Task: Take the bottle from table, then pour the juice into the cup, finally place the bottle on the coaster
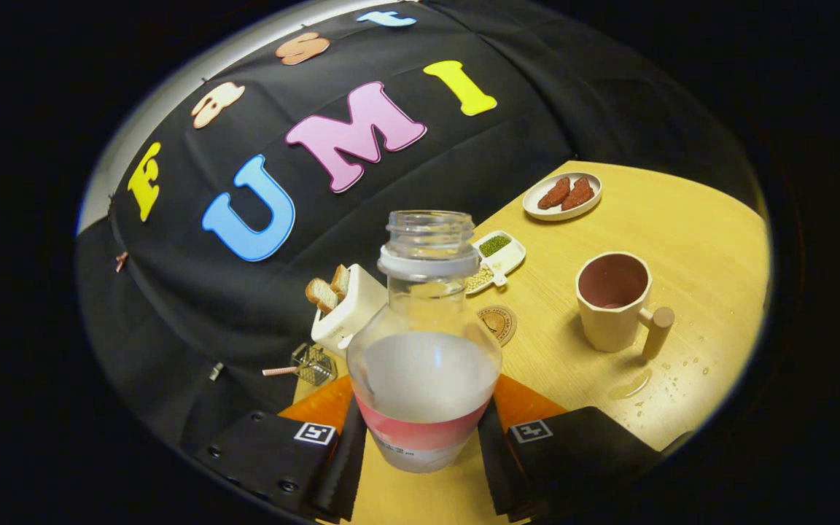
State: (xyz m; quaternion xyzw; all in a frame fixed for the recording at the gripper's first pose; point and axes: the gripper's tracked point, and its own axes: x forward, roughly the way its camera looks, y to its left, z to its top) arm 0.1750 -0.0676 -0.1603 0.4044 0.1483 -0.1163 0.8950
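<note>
A toaster [347, 310] with two bread slices [329, 289] standing in its slots sits at the table's [690, 219] back edge — beside it a small wire basket [313, 363]. Farther along lie a divided dish of beans [496, 261] and a plate [562, 195] holding two brown pieces. Droplets — and a small puddle [629, 384] — wet the wood.

Your hand-held gripper [420, 456] is tilted, so the scene ahead of it looks slanted. Its two fingers [343, 459] reach forward from the bottom of the view, spread part way, one on each side of the bottle [424, 350]. Both inner pads press against the bottle's lower body, so the fingers are closed on it and grip it near its base.
</note>
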